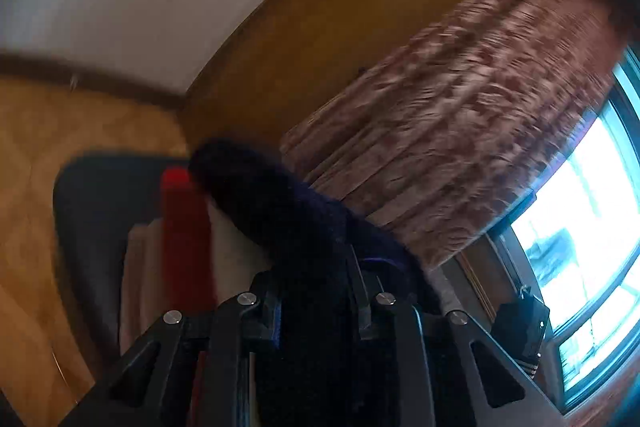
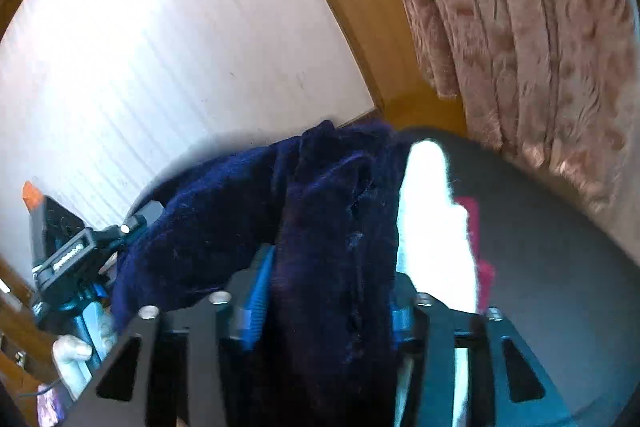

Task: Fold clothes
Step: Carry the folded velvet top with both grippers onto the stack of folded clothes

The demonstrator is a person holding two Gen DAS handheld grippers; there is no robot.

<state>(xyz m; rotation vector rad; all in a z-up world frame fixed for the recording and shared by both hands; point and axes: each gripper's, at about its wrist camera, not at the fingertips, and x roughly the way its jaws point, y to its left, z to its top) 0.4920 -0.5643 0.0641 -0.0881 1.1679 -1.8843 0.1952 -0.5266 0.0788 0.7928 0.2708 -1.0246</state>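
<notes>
A dark navy fuzzy garment (image 1: 280, 211) is bunched between the jaws of my left gripper (image 1: 316, 267), which is shut on it, and the cloth hides the fingertips. In the right wrist view the same navy garment (image 2: 332, 211) passes between the blue pads (image 2: 258, 287) of my right gripper (image 2: 332, 279), also shut on it. From there the garment stretches left to the other gripper (image 2: 68, 251), held by a hand (image 2: 76, 351). Both grippers are tilted upward, holding the garment off the surface.
A dark grey surface (image 2: 560, 267) lies below with a white cloth (image 2: 432, 227) and a red cloth (image 1: 186, 227) on it. A patterned pink curtain (image 1: 460, 115) hangs beside a bright window (image 1: 580, 247). The white ceiling (image 2: 180, 47) and yellow wood-trimmed walls (image 1: 320, 27) fill the rest.
</notes>
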